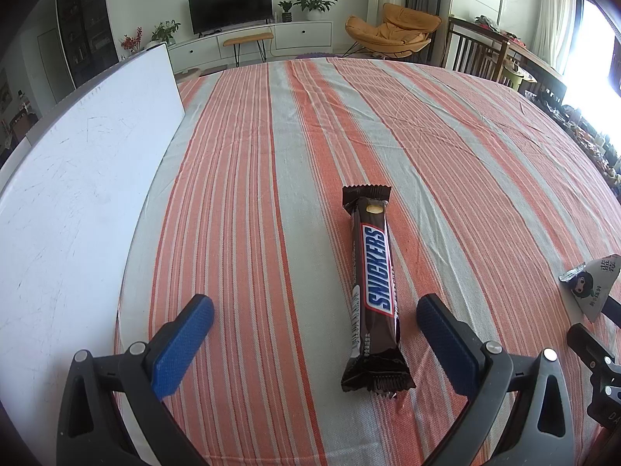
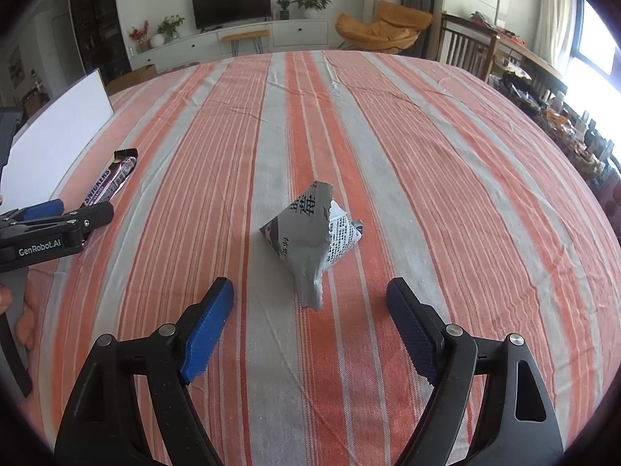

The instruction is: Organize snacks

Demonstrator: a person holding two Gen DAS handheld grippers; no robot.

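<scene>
A brown Snickers bar lies lengthwise on the striped tablecloth, its near half between the wide-apart fingers of my left gripper, closer to the right pad; neither pad touches it. In the right wrist view a grey pyramid-shaped snack packet rests on the cloth just beyond my right gripper, which stands open and holds nothing. The packet's lower tail reaches between the fingertips. The same packet shows at the right edge of the left wrist view, and the bar at the left of the right wrist view.
A white board lies along the table's left side. The striped tablecloth stretches far ahead. Beyond the table stand a TV unit, an orange chair and wooden dining chairs. A hand shows at the left.
</scene>
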